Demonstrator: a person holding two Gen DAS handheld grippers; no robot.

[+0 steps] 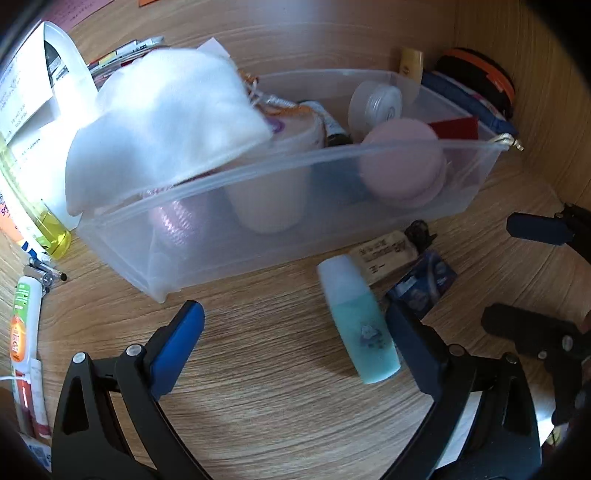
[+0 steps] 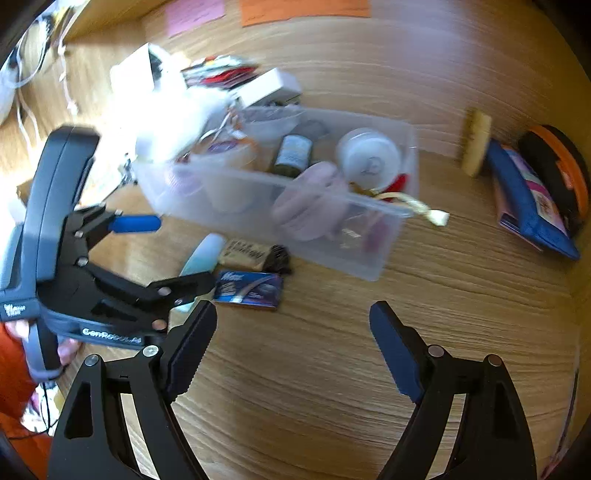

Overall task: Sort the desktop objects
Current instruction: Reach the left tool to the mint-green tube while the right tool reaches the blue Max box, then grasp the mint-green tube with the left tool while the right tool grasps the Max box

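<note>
A: The left gripper (image 1: pixel 295 325) is wide open and holds nothing. So is the right gripper (image 2: pixel 291 332).

B: The blue bottle (image 1: pixel 360 321) lies by the clear box (image 1: pixel 295 206), near one left finger.

A: It probably has to grab it next.

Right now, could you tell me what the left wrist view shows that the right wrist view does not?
Only the left wrist view shows the yellow bottle and the orange-and-green tube at the desk's left edge. Only the right wrist view shows the pink and orange sheets at the top. Both show the clear bin, the teal bottle lying in front of it, the blue packet, and the left gripper and right gripper, both open and empty.
</note>
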